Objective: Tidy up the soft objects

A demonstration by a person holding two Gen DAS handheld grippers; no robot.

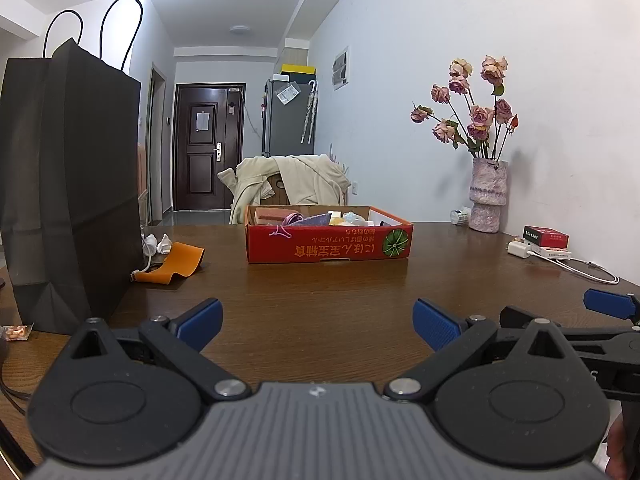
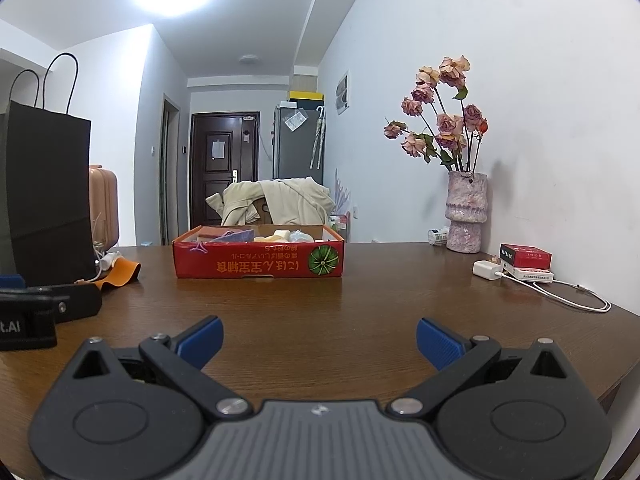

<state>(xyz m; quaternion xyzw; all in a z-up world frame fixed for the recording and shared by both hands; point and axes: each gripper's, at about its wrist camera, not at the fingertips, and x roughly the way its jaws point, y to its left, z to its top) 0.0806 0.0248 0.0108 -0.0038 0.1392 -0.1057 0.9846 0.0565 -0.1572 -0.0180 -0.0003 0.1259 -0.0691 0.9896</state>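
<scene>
2 claws rest low over the dark brown wooden table point(image 1: 320, 288), side by side, both spread wide and holding nothing. The left claw point(image 1: 318, 324) shows its blue ribbed pads point(image 1: 434, 326) well apart over bare wood, and the right claw point(image 2: 320, 340) stands the same way.

Straight ahead of both, across a stretch of bare table, sits the shallow red cardboard box with a green melon print point(image 1: 328, 242). Its long side runs left to right, square to the line of the fingers. Soft things lie heaped inside it: a pink-brown sponge-like block point(image 1: 274, 215), a purple cloth point(image 1: 310, 220) with a pink cord hanging over the near wall, and pale yellow and white pieces point(image 2: 282, 235) toward the right end. What each piece is cannot be told from here.

From the left wrist view the box lies dead ahead, a touch right of centre; from the right wrist view it lies ahead and to the left. So the left claw looks slightly better lined up with the sponge end, the right claw with the pale pieces, though neither is clearly nearer.

Left of the box, an orange leather-like strip point(image 1: 178, 262) lies flat beside a tall black paper bag with rope handles point(image 1: 68, 184); the left claw is the nearer one for that.
</scene>
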